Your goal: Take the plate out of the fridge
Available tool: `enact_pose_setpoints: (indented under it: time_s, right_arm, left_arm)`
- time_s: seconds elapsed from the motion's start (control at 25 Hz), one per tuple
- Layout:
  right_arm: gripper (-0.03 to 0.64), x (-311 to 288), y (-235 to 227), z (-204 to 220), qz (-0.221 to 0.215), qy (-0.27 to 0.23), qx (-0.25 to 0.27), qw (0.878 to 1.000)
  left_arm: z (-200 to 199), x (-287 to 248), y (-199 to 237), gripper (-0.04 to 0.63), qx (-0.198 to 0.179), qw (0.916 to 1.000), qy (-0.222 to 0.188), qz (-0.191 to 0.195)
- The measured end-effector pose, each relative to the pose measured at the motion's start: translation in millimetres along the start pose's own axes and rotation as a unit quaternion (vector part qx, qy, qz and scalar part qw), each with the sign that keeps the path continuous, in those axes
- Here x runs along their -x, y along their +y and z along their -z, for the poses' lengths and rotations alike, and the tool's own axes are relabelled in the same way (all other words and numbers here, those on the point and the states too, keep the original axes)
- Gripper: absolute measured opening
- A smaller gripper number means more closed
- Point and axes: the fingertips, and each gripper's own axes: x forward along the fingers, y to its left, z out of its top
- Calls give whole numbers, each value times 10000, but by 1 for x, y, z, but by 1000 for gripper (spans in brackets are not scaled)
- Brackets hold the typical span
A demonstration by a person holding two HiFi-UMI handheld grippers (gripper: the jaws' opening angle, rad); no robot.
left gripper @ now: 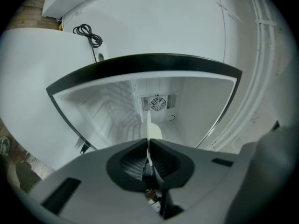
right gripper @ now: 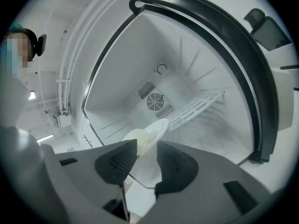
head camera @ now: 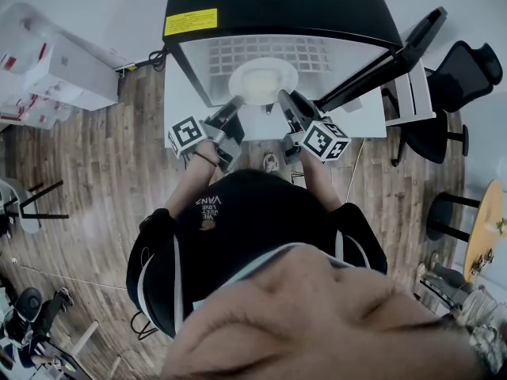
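Left arm (head camera: 190, 182) and right arm (head camera: 319, 182) are both stretched forward, pretty much level. The left grey plastic tongs (head camera: 235, 103) sit at the left edge of the round white plate (head camera: 263, 81), jaws pinched tight on its rim. The right grey plastic tongs (head camera: 283, 98) are at the plate's right edge, jaws standing apart, not squeezing anything.
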Motion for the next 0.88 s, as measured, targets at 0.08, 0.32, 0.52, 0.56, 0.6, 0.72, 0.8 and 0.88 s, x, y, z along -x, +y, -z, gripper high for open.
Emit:
enact_pose_setpoints:
  time_s: [0.08,0.32,0.52,0.56,0.6,0.72,0.8,0.88]
  right_arm:
    - [140,4,2,3,51,-29,10,10000]
    - [140,16,11,10,168,-144,54,9997]
    - [140,25,19,15,255,-251,59,9993]
    - [140,28,21,17,276,-267,58,9992]
    - [140,30,22,19,297,-282,56,9991]
    - [140,36,25,25,352,-325,53,9988]
    - [140,40,28,28,390,-354,54,9986]
    - [140,45,31,31,423,-377,60,9984]
  left_arm:
    - [2,4,1,32,-19,10000,57,-13]
    - [9,13,-2,32,-35,9997,238,81]
    - [14,22,-2,32,-112,9992,372,85]
    - [15,24,-3,32,-89,9991,393,125]
    - [17,26,-4,32,-69,9990,413,152]
    - [21,32,-3,32,-74,9987,486,134]
    - [24,36,-4,32,-57,9984,536,176]
    - [27,40,-5,32,-59,9980,584,217]
